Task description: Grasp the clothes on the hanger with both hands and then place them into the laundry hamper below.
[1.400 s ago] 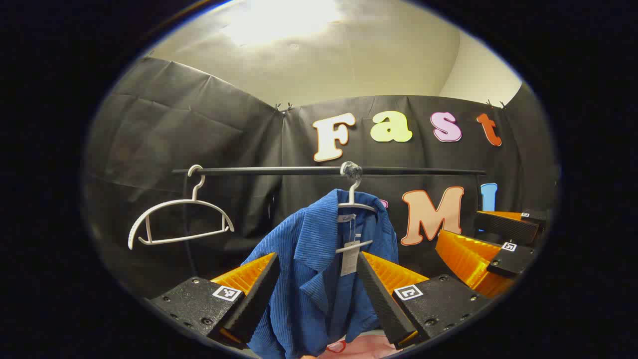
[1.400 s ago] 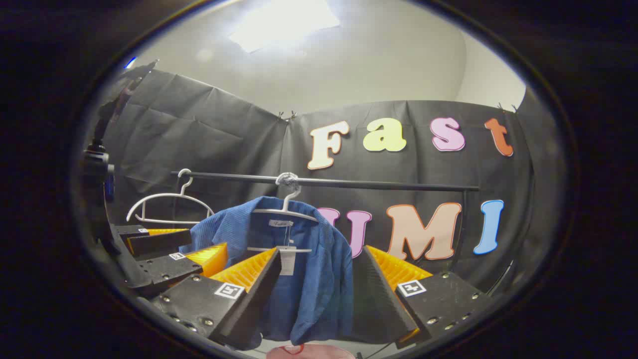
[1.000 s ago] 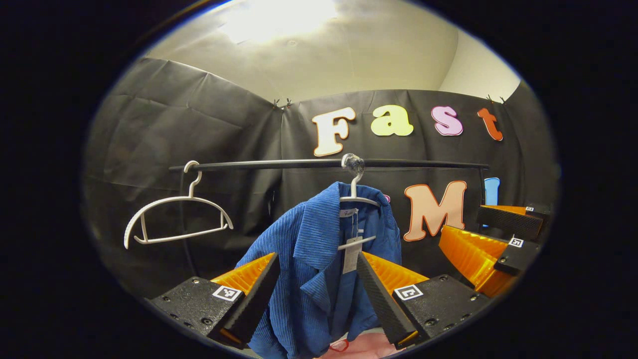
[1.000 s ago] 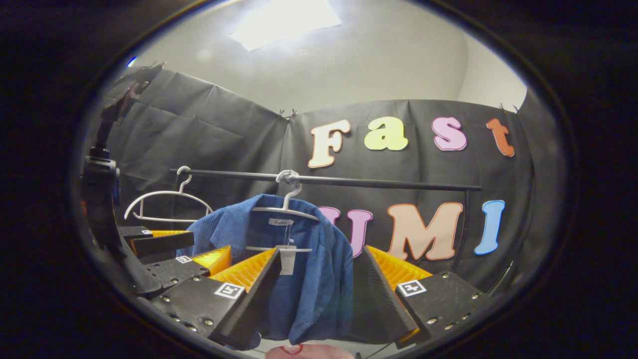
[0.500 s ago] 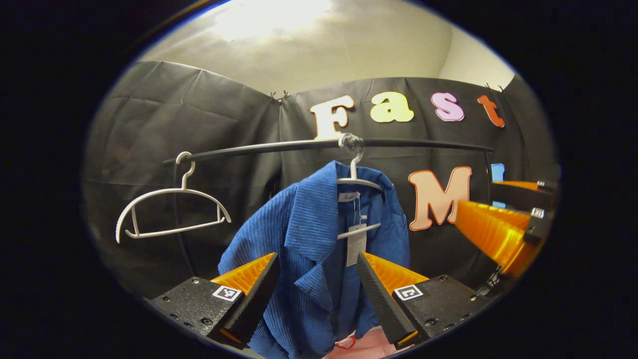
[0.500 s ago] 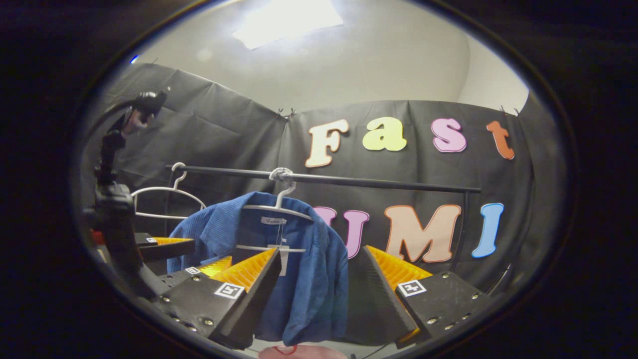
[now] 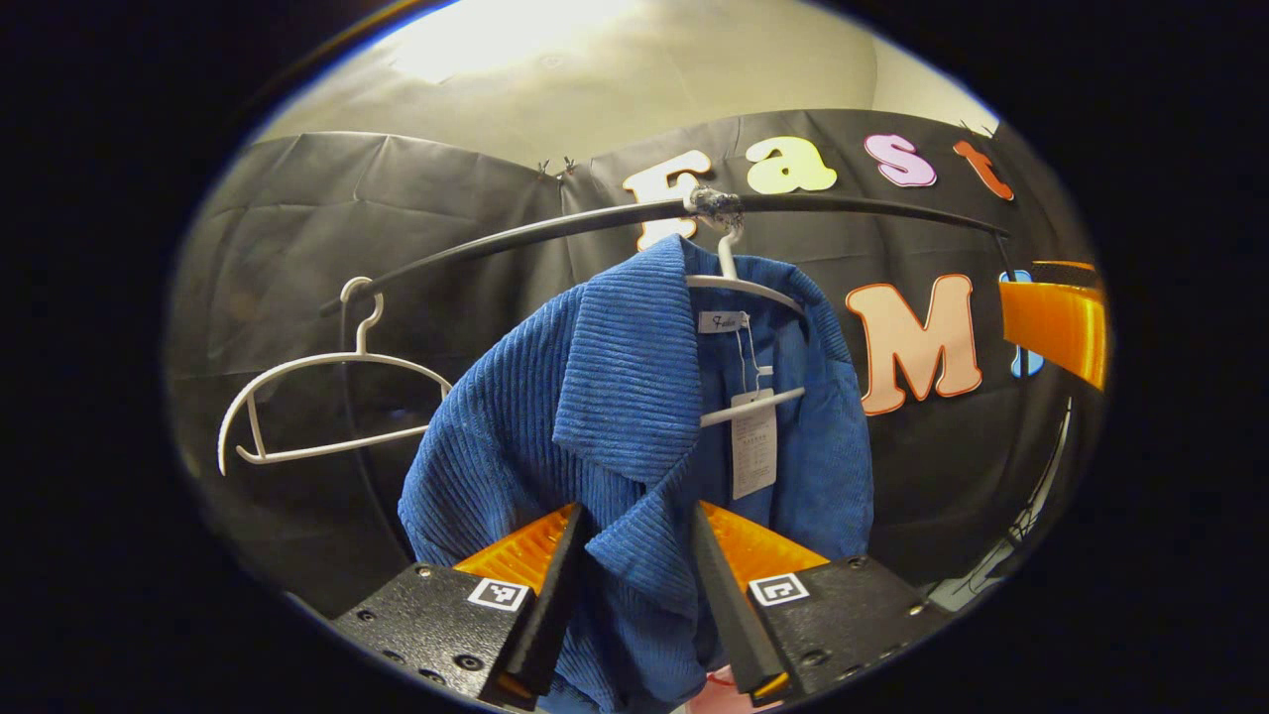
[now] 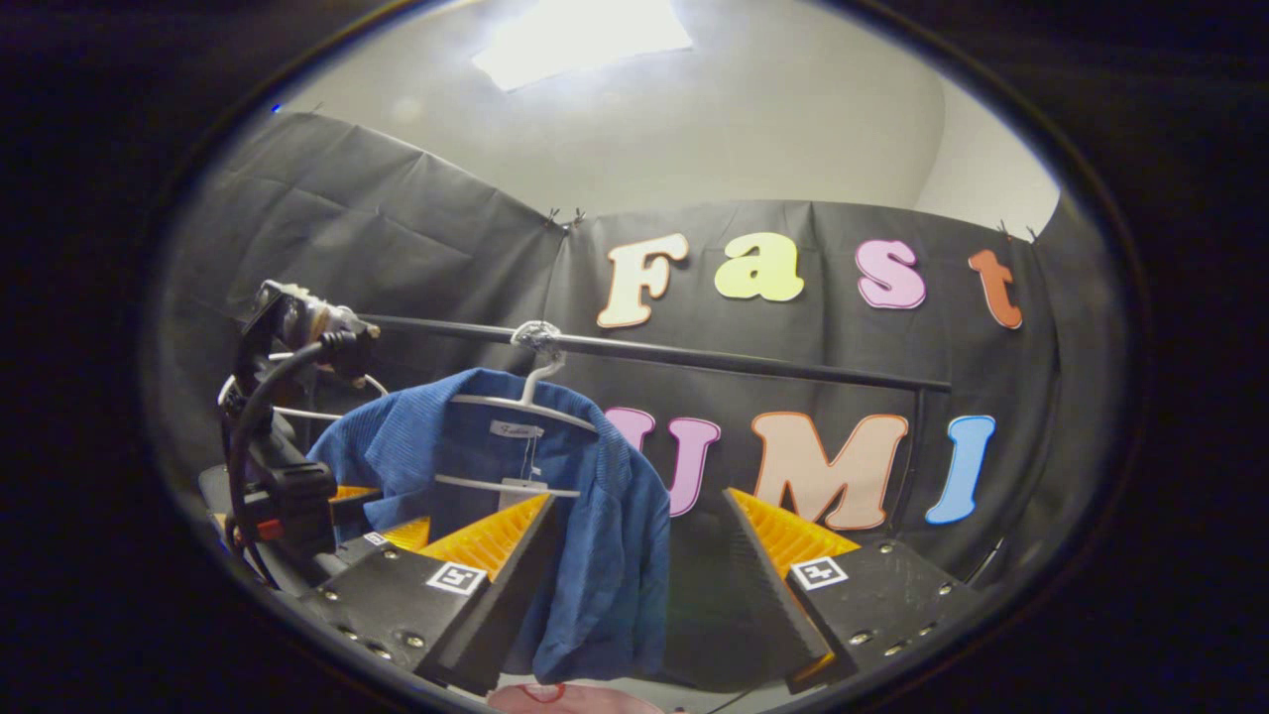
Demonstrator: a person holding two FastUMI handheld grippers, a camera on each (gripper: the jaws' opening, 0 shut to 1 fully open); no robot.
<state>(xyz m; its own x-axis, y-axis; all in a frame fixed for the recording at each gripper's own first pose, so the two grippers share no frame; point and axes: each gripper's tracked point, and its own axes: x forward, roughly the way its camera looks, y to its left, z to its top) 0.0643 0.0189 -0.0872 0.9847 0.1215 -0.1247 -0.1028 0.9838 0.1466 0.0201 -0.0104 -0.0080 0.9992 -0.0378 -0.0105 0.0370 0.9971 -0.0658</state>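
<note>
Overhead, blue jacket [image 7: 634, 397] on hanger [image 7: 744, 288]

No text is legible: the neck label [image 7: 721, 321] and hang tag [image 7: 753, 443] on the jacket [image 7: 605, 416] are too small to read.

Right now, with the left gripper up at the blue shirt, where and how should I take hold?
Probably the collar flap and front edge of the blue shirt, from straight ahead and below. That thick ribbed fold hangs between the open fingers of the left gripper. Stay below the white hanger and beside the paper tag.
</note>
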